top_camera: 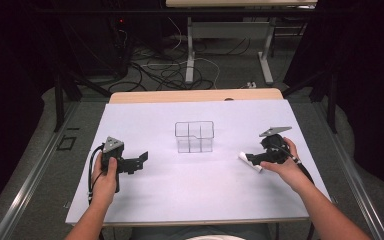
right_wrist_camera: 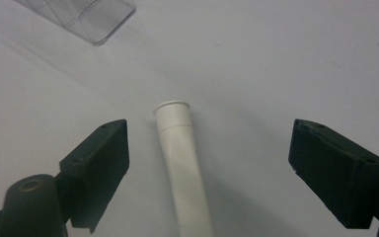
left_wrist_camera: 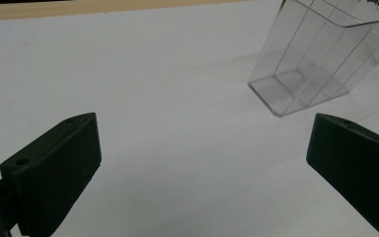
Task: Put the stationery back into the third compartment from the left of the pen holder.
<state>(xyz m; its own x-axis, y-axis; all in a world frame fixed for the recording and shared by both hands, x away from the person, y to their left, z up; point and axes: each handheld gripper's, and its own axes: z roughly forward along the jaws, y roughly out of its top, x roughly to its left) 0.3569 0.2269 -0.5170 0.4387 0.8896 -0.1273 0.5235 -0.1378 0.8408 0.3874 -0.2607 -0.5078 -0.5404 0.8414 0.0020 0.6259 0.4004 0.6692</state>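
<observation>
1. The right gripper stood with its jaws spread wide and nothing between them gripped; a white tube lay flat on the worktop in the gap, nearer the left-hand jaw in the right gripper view.
2. To take the tube well, the gripper probably needed centring over it first, so both jaws would meet its sides together and not roll it away.
3. A grip across the plain shaft, below the flared lip, looked the steadier choice.
4. The left gripper was likewise wide open and empty, low over the worktop to the left of the clear container.
5. The tube appeared smooth, matt and round, with a small rim at its open end.
6. The container was transparent hard plastic, box-shaped, split by thin walls into compartments, all apparently empty.
7. The worktop covering was a plain, pale, flat sheet.
</observation>
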